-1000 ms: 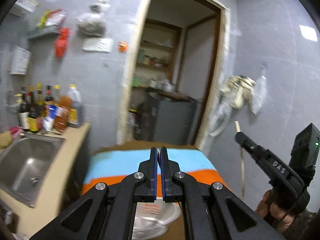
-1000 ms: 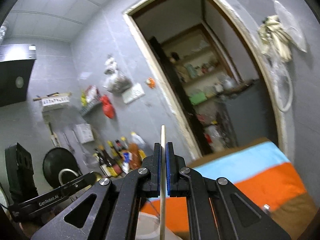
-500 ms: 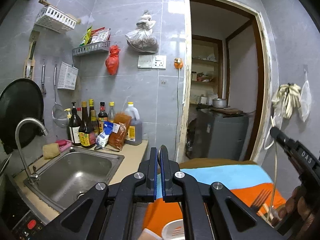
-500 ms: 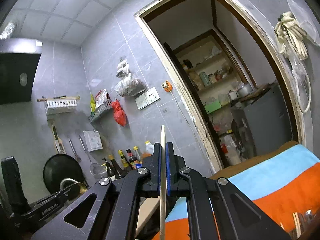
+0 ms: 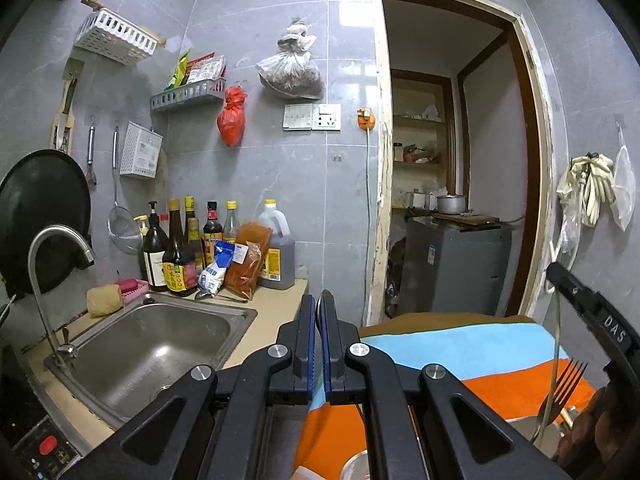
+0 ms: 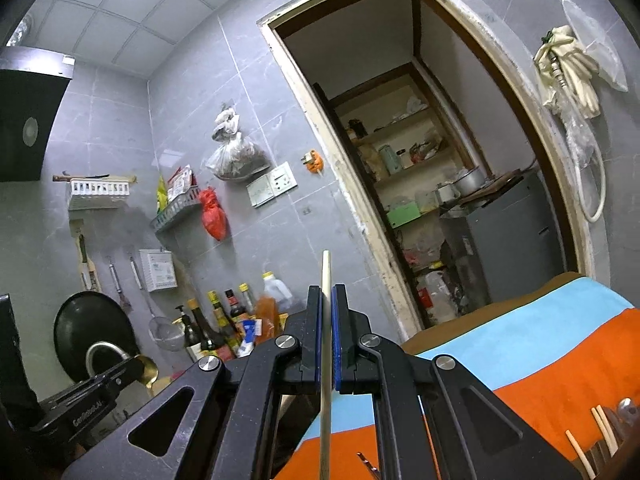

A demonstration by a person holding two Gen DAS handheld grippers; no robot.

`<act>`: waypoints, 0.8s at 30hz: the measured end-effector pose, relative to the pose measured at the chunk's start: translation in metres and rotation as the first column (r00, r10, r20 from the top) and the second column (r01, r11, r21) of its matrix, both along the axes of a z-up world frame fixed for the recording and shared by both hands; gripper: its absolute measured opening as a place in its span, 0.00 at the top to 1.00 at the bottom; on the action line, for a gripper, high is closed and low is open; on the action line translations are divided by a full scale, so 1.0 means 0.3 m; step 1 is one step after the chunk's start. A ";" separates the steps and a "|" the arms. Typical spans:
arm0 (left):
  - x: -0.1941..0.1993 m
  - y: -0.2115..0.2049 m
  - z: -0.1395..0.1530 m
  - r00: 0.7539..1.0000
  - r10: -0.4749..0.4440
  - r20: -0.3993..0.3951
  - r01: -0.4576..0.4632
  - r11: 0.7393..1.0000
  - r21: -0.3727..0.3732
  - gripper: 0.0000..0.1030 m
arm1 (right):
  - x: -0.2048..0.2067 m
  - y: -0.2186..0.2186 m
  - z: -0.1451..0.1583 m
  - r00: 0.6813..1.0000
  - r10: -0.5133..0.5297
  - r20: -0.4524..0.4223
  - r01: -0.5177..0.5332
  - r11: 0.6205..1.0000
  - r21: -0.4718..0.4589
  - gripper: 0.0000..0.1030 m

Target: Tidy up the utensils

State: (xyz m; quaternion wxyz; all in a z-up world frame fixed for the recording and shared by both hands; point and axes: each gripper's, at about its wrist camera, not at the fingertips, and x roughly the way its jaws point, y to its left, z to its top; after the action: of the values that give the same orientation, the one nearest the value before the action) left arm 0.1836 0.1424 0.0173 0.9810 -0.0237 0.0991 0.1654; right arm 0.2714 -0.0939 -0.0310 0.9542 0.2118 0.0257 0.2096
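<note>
Right gripper [image 6: 327, 344]: jaws clamped on a single pale chopstick [image 6: 325, 360], held upright.
Left gripper [image 5: 319, 344]: jaws nearly together on a thin metal edge, apparently a spoon [image 6: 147, 369], its gold bowl showing in the right view.
Change: over the last second both cameras have swung up from the striped cloth [image 5: 460, 352] toward the sink [image 5: 152, 344] and wall.
Meaning: both utensils are likely lifted, awaiting sorting.
Pose: both grippers raised, roughly level, well apart.
Remaining: fork [image 5: 560, 390] and chopsticks [image 6: 602, 426] on the cloth.
</note>
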 end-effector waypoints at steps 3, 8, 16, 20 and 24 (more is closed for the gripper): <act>0.003 -0.011 -0.022 1.000 -0.012 -0.011 0.012 1.000 0.004 0.97 | -0.010 -0.004 -0.003 1.000 -0.024 0.013 0.024 1.000 -0.008 0.96; 0.005 -0.034 -0.057 0.998 -0.038 -0.047 0.038 0.999 -0.008 0.97 | -0.033 0.001 0.008 0.999 -0.029 0.044 0.031 0.999 -0.043 0.96; -0.009 -0.046 -0.086 0.992 -0.089 -0.092 0.080 0.992 -0.100 0.96 | -0.045 -0.034 0.006 1.000 -0.023 -0.005 0.023 0.997 -0.074 0.96; -0.011 -0.056 -0.093 0.982 -0.145 -0.121 0.127 0.981 -0.144 0.94 | -0.053 -0.060 -0.006 0.998 -0.014 -0.059 0.008 0.995 -0.103 0.96; -0.009 -0.065 -0.097 0.961 -0.234 -0.148 0.203 0.958 -0.200 0.93 | -0.059 -0.085 -0.021 0.995 -0.003 -0.104 -0.010 0.992 -0.128 0.95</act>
State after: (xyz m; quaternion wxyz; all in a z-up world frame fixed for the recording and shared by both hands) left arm 0.1808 0.1227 -0.0118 0.9748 -0.0886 0.1992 0.0472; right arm 0.2538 -0.1194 -0.0374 0.9629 0.1604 0.0893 0.1977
